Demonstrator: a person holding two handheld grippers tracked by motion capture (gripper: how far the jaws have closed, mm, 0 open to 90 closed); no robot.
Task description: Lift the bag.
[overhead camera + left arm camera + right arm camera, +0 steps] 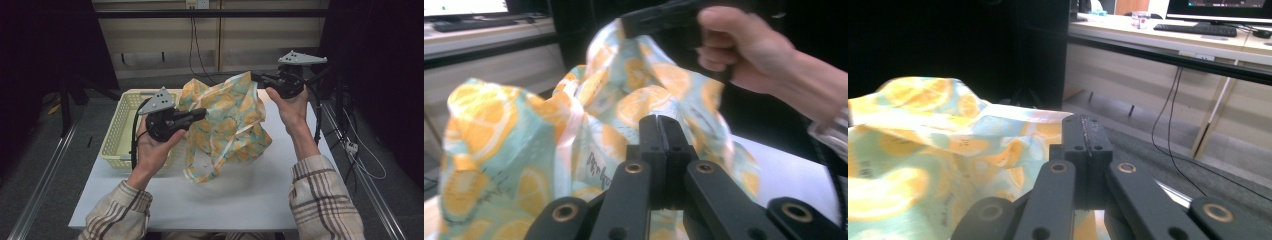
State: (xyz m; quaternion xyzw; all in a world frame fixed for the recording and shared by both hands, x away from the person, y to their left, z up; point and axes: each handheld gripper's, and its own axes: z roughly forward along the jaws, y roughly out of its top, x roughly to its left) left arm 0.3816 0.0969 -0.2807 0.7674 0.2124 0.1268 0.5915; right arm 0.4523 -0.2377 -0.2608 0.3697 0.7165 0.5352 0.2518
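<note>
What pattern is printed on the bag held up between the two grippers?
Orange slices on a pale teal ground, on the bag; clearest in the left gripper view.

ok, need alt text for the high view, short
A person at a white table holds an orange-print bag up between two hand-held tools: the left tool grips its near side and the right tool its top edge. A pale yellow basket sits on the table's left side, behind the left hand.
</note>
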